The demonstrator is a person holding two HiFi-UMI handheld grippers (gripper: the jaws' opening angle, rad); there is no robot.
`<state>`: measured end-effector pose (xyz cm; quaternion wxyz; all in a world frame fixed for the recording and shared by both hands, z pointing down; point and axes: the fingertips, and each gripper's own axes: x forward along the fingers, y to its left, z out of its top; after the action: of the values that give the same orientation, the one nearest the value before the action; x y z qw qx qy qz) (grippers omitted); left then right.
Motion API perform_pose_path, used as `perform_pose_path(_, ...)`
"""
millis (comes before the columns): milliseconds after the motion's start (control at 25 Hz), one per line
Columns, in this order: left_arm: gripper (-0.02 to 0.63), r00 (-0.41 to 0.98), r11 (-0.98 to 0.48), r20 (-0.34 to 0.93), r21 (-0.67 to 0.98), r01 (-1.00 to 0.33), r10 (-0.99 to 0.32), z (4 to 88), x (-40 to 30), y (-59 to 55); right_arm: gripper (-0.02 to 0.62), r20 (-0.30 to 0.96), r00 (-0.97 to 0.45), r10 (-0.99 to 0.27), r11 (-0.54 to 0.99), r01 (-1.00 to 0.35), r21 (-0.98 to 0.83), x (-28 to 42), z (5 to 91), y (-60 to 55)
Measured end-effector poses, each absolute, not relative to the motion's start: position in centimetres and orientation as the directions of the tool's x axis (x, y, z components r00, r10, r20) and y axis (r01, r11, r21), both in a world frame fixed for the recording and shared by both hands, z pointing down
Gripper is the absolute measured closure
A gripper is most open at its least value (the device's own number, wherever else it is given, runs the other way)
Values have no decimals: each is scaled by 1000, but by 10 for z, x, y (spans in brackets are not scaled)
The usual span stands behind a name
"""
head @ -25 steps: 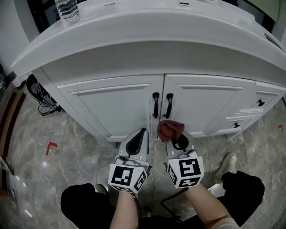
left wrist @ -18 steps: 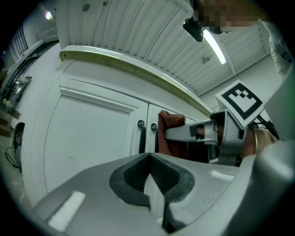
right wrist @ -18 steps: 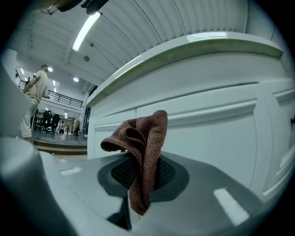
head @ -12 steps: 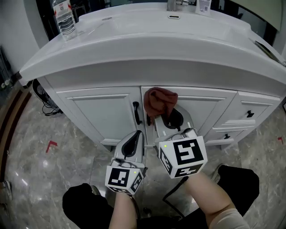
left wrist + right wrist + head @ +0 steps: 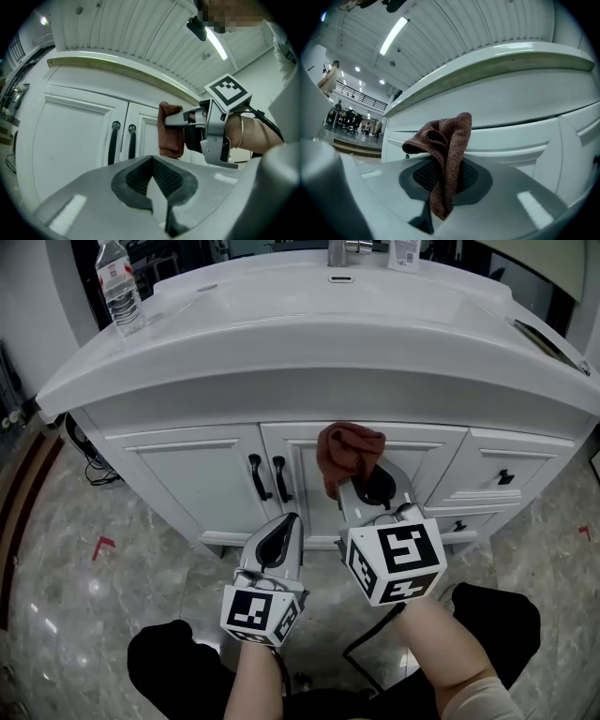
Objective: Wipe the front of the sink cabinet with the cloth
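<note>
**Supervisor:** Where is the cloth, and how does it lie?

**Inspector:** The cloth [image 5: 349, 451] is pinched in the right gripper [image 5: 360, 480], whose jaws are pressed together on it. It sits at the upper part of the right door [image 5: 394, 460] of the cabinet [image 5: 187, 465]. It is a bunched brown wad. From the left gripper view its long axis runs up and down, with the loose end hanging below the jaws [image 5: 169, 131]. From the right gripper view the top fold stands above the pads and a tail drops between them [image 5: 443, 154]. Whether it touches the door cannot be confirmed.

**Supervisor:** And the left gripper?

**Inspector:** The left gripper [image 5: 290, 523] is held lower and nearer the person, apart from the door. Its jaws are pressed together with nothing between them [image 5: 154, 185].

**Supervisor:** What edges bound the cloth?

**Inspector:**
- Above: the counter rim [image 5: 281, 343] overhangs the cabinet front, close over the cloth.
- Left: two black handles [image 5: 265, 477] stand upright near the door seam, just beside the cloth.
- Right: the drawers [image 5: 511, 474], each with a small black pull.

**Supervisor:** Where is there open room?

**Inspector:** There is flat door panel below the cloth, down to the floor [image 5: 56, 549]. The left door [image 5: 178, 479] is bare across its width. A bottle [image 5: 117, 292] stands on the counter's far left, well apart.
</note>
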<state>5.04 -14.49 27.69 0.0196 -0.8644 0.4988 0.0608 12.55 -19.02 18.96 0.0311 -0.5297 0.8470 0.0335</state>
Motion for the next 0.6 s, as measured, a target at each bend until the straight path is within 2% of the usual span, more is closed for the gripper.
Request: perform_pose_path(600,606,609,-615,-117,27,-788,-785,282,134,-134,512,-80,-199,-977,199,-980,3,269,192,-176)
